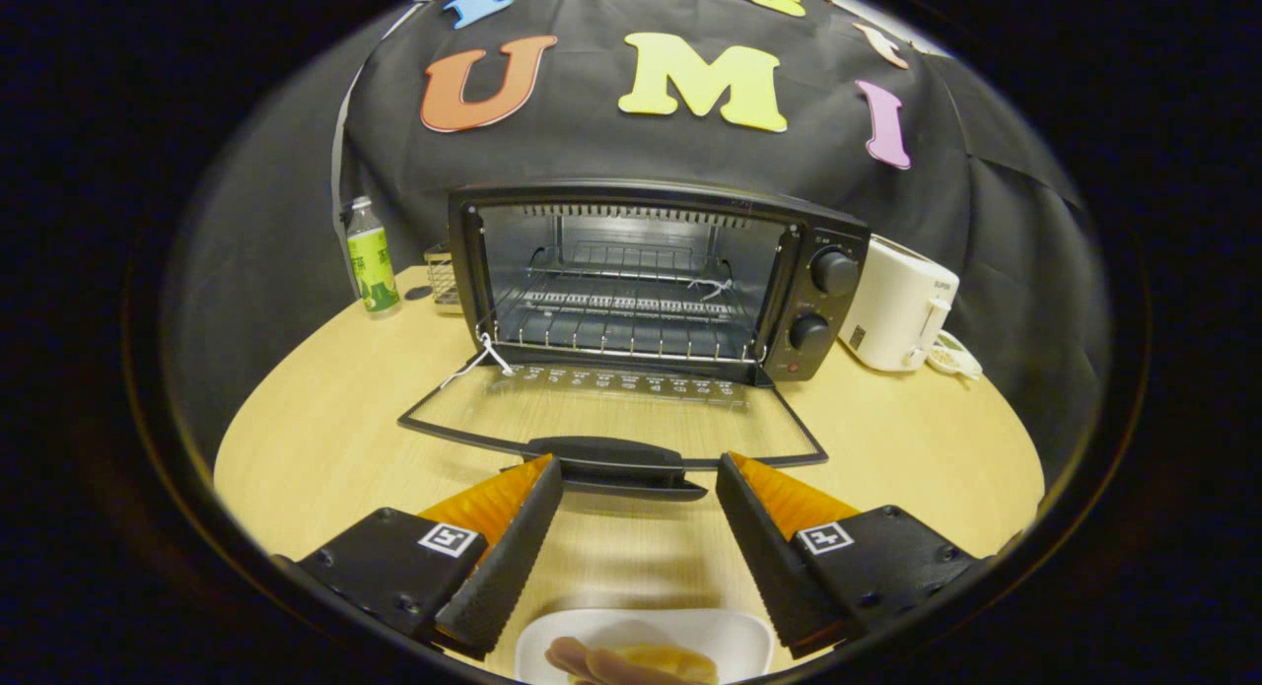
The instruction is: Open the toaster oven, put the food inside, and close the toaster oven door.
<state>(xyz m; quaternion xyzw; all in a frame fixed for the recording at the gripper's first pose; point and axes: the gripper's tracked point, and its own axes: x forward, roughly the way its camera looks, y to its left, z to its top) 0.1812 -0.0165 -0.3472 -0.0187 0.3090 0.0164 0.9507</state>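
While gripper [639, 473] is hovering with fingers spread wide and holding nothing, white plate [735, 638] of food [646, 662] is sitting on table [325, 439] low between them. Toaster oven [651, 276] is standing just ahead, door [611, 419] lying flat open, handle [606, 458] between fingertips. Green bottle [371, 256] is standing beyond, beside oven; white appliance [897, 306] on oven's other side.

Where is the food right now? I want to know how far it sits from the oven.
The food lies on a white plate on the table, below the open gripper, on the near side of the toaster oven's lowered door.
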